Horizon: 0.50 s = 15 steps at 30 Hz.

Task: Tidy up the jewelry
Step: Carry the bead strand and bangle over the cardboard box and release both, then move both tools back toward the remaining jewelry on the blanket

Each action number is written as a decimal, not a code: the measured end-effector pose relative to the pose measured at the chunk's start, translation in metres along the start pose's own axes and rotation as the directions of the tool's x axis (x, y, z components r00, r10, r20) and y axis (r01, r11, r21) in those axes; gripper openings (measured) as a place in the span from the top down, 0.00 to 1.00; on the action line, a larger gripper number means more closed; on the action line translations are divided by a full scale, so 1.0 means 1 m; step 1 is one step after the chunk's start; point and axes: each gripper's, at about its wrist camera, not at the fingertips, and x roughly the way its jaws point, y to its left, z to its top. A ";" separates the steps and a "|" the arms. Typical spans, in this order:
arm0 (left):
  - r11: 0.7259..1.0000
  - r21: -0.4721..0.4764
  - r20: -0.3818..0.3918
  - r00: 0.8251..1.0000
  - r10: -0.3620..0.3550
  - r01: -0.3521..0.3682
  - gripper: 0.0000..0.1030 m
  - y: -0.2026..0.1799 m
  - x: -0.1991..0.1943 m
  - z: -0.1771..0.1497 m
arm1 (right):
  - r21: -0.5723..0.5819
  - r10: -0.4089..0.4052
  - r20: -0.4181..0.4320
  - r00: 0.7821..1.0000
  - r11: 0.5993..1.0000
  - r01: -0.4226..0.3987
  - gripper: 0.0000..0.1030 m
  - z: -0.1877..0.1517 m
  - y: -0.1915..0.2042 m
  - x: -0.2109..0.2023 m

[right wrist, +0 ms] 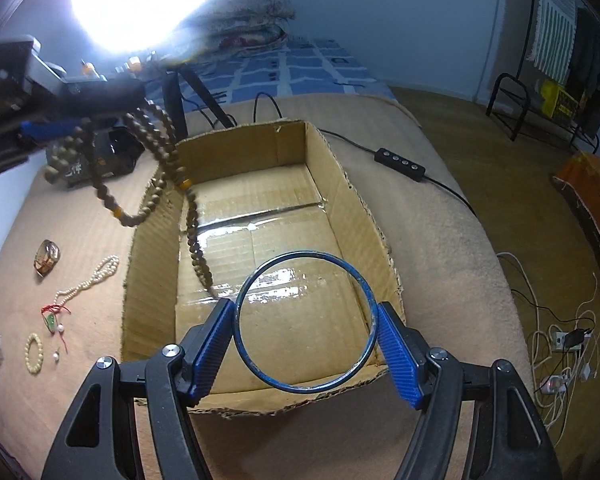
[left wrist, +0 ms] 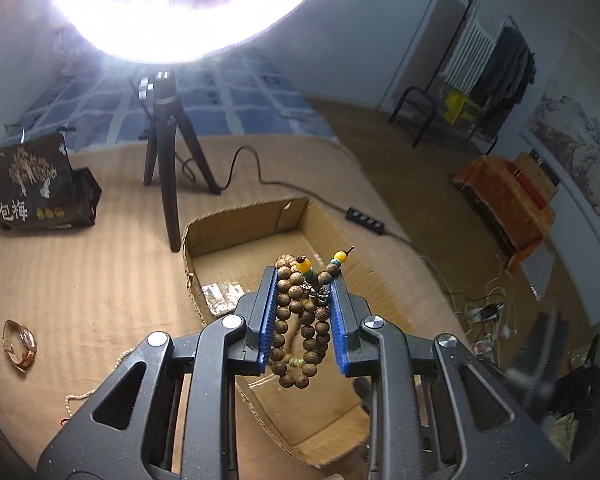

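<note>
Wooden bead strand [left wrist: 300, 312] hung pinched in my left fingers [left wrist: 303, 300] over the cardboard box [right wrist: 340, 184]; my right fingers [right wrist: 306, 332] clamped the blue bangle [right wrist: 306, 324] above it. Step: depositing. Next, probably: lower, release both inside.

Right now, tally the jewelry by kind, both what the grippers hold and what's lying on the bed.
Wooden bead strands: 1
Blue bangles: 1
Watches: 1
Pearl necklaces: 1
Pale bead bracelets: 1
Red-cord pendants: 1
Loose pearl pieces: 1
Total: 7
</note>
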 end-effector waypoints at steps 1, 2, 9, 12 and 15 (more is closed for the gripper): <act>1.000 -0.002 -0.007 1.000 0.005 -0.005 0.77 0.002 0.004 -0.001 | -0.001 0.000 -0.002 1.000 1.000 0.000 0.30 0.000 0.000 0.001; 1.000 -0.004 -0.019 1.000 0.011 -0.011 0.77 0.004 0.010 -0.002 | -0.001 0.001 -0.003 1.000 1.000 -0.001 0.30 -0.001 -0.001 0.002; 0.999 -0.003 -0.067 0.997 0.040 -0.040 0.77 0.012 0.032 -0.010 | -0.005 0.001 -0.011 1.000 1.000 -0.001 0.29 0.000 0.001 0.005; 0.999 0.007 -0.071 0.996 0.047 -0.047 0.76 0.012 0.034 -0.012 | -0.021 0.010 -0.011 1.000 1.000 -0.010 0.29 0.000 0.005 0.006; 0.999 0.010 -0.075 0.996 0.048 -0.048 0.56 0.012 0.033 -0.014 | -0.044 0.001 -0.010 1.000 0.999 -0.002 0.25 0.000 0.010 0.006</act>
